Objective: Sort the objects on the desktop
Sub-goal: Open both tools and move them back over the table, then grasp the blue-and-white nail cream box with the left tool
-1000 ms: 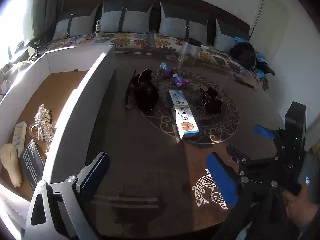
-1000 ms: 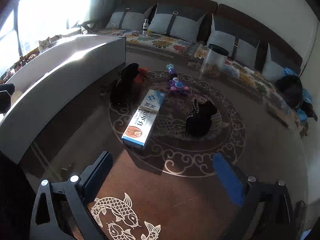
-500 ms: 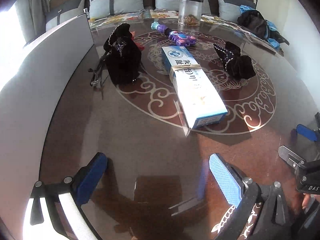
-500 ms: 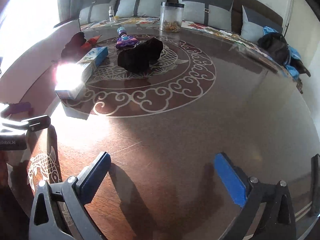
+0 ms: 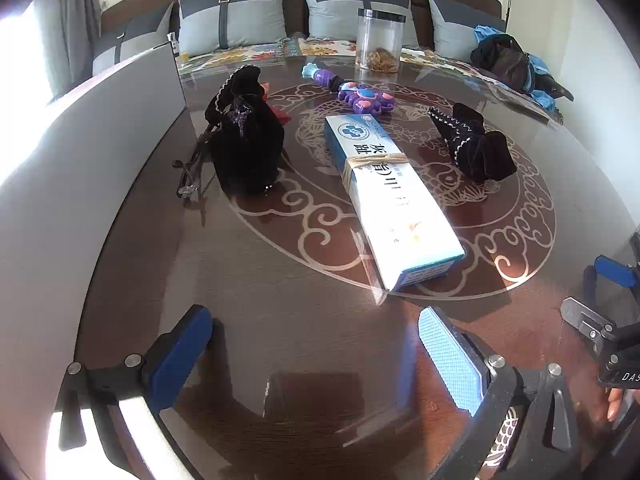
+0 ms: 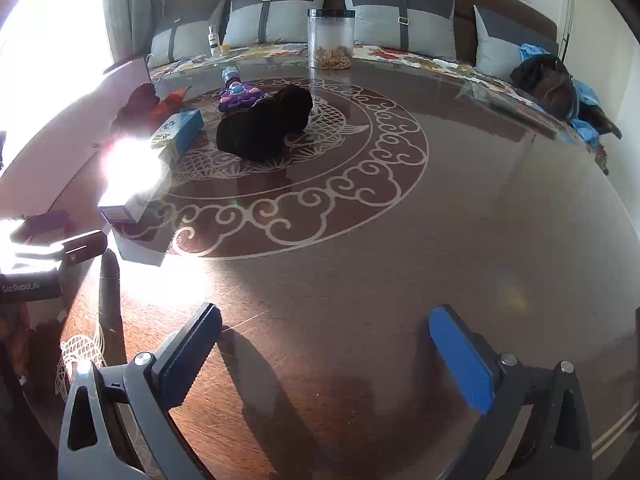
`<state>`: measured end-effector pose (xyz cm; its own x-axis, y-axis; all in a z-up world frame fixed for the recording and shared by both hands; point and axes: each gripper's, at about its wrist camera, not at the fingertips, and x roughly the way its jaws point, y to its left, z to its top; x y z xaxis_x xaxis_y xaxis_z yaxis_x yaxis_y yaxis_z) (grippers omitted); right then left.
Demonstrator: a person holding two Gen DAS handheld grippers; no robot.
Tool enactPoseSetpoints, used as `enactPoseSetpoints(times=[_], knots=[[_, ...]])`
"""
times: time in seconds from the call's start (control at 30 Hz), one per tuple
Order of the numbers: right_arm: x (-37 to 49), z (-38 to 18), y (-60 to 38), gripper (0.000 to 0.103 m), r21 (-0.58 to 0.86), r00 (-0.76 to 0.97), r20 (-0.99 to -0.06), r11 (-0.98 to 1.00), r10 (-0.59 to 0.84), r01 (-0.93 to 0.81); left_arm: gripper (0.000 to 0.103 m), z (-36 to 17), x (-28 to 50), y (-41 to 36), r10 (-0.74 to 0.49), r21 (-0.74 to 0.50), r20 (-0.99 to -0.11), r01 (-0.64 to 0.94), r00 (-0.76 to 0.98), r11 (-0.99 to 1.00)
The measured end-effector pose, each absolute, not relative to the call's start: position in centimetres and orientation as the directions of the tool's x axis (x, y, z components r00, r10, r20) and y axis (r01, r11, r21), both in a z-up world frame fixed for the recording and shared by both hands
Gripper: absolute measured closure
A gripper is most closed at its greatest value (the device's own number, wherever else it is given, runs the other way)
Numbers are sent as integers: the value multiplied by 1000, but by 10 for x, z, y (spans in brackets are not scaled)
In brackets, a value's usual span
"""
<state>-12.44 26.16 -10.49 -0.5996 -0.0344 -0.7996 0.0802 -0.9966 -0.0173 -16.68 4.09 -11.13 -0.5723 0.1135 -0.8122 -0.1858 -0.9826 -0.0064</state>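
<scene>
Glass-topped table (image 5: 280, 320) under me, the banded medicine box (image 5: 394, 200) lies at my left gripper's (image 5: 316, 346) twelve o'clock; both it and my right gripper (image 6: 326, 346) gape empty, and I'd pinch that light, stiff, crushable carton across its long sides.

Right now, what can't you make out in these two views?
- Bin interior: left wrist view, hidden behind the white bin wall.
- Near end of the blue-white box: right wrist view, washed out by sun glare.
- Item under the tall black pouch: only a red corner shows.
- Jar contents: too small to identify.
- Right claw: cut off by the left view's edge.
</scene>
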Motion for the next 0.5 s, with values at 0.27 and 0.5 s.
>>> enactPoseSetpoints(times=[0.27,0.5], knots=[[-124,-105,261,0,-17,-600,-800,-997,-35,81,0,-111,-167,41,113,-6,-812,-186,-572,-983],[-124,-105,262,0,-17,-600,-800,-997,-35,81,0,-104,-153,46,212,-80,-829,-264,-518,-961]])
